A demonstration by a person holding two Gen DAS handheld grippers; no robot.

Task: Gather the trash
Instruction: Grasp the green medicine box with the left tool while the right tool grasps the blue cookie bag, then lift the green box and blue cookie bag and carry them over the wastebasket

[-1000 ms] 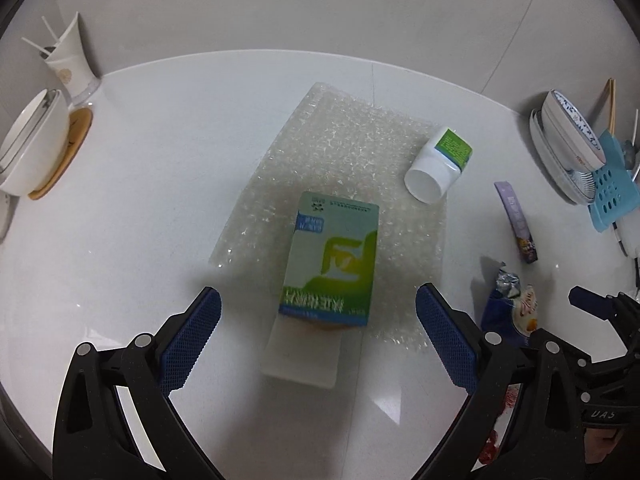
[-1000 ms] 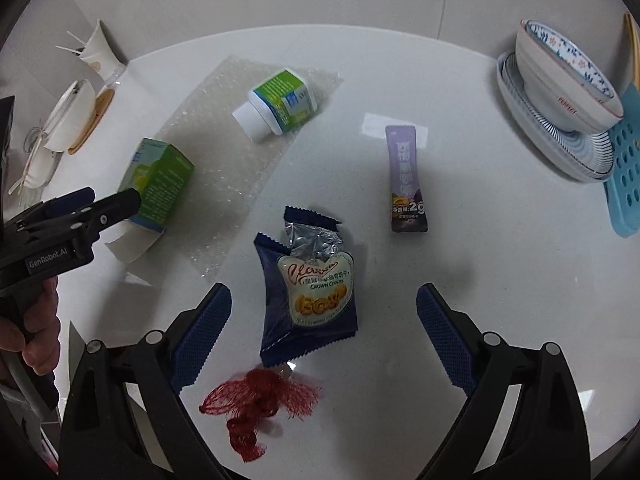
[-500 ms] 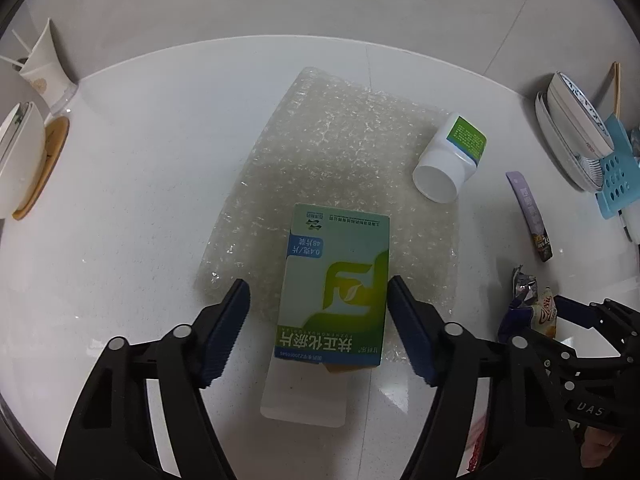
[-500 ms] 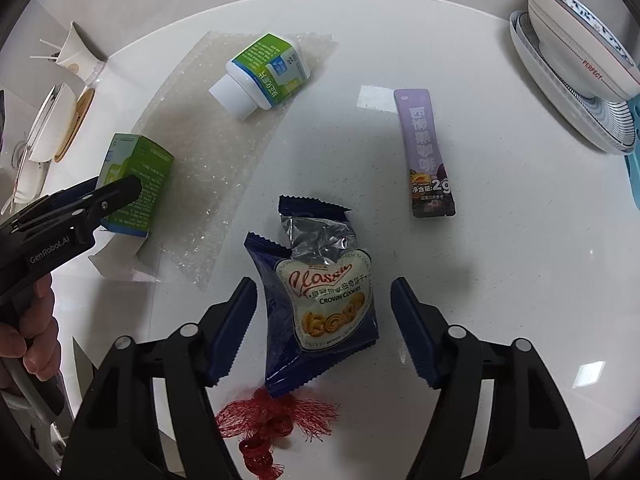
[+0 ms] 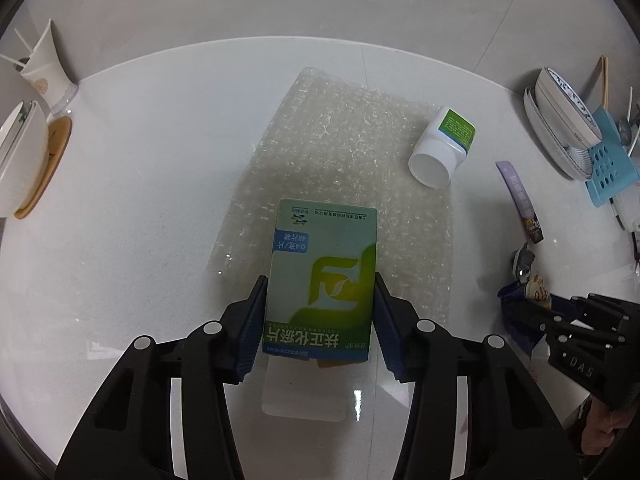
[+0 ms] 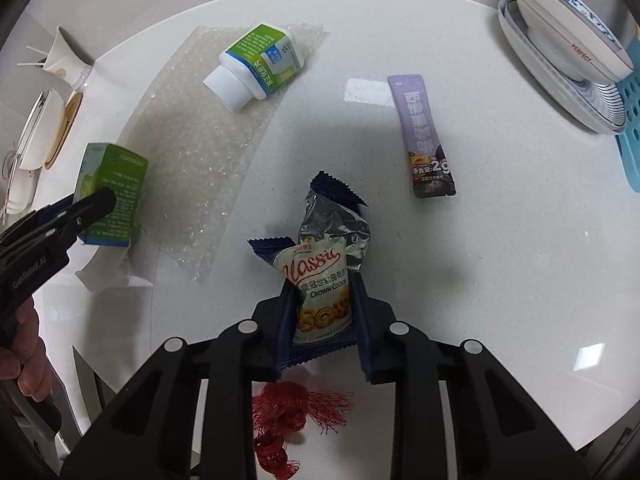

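A: What does the left gripper have?
B: The green box. Its jaws have just been closing, and now both blue pads press the box's two long sides. The box lies at the near edge of the bubble wrap, with a white flap of paper showing under its near end.

A: And the right gripper?
B: Its jaws have just been closing too, and they pinch the cookie bag. The blue wrapper is crumpled between the pads, its torn silver top sticking up beyond the fingertips.

A: What else lies on the table?
B: A white bottle on its side at the far corner of the bubble wrap, cap towards the grippers. A purple sachet lies flat, apart from the bag, off to the right. A red net sits bunched just below the right gripper's fingers.

A: And at the edges?
B: A bowl stands on a plate at far right, beside a blue rack. On the far left there's a white cup with sticks in it.
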